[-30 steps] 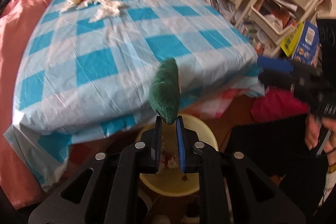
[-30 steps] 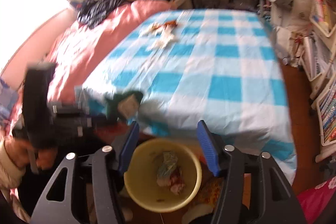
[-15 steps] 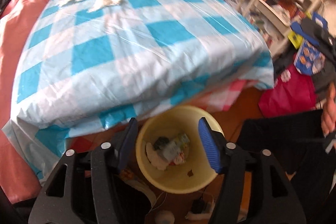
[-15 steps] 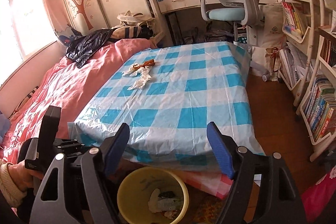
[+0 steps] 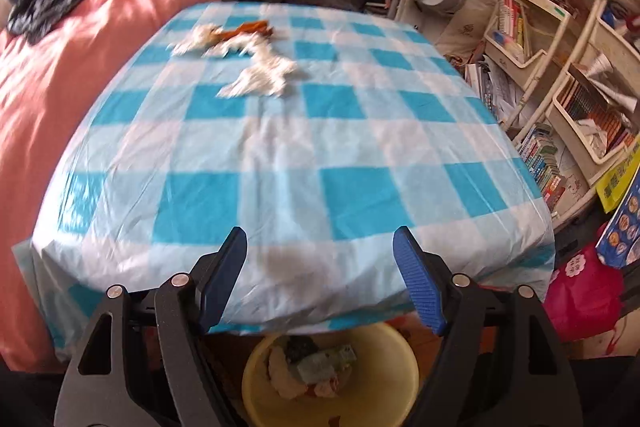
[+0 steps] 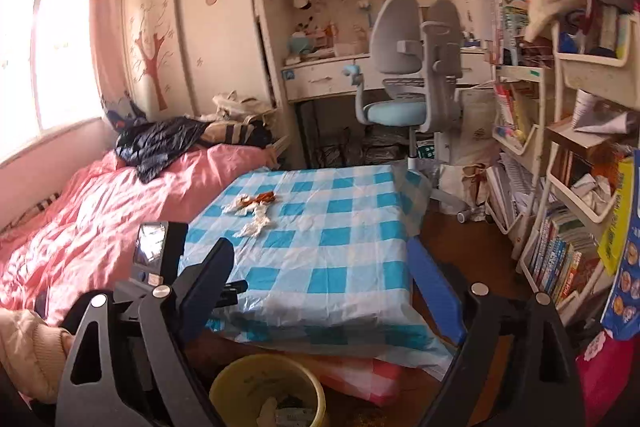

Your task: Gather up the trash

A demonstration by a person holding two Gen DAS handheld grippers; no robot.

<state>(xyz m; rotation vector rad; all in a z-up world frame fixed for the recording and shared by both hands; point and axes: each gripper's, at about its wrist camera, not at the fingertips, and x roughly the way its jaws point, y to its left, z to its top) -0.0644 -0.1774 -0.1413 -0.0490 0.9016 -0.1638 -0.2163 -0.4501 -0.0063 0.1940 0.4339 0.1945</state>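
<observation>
Both released: left claw (image 5: 320, 281) and right claw (image 6: 320, 291) just spread, empty. Green wrapper now in bin (image 5: 384, 339) below. Remaining: tissues (image 5: 260, 77) far ahead on desk (image 5: 360, 195).

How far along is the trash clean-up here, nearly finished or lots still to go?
Partly done. The yellow bin below the table edge already holds several scraps. Neither the left gripper nor the right gripper carries anything; both have just been opening, with nothing between the jaws. Left to do: the crumpled white tissues and an orange wrapper at the far end of the checked tablecloth.
</observation>
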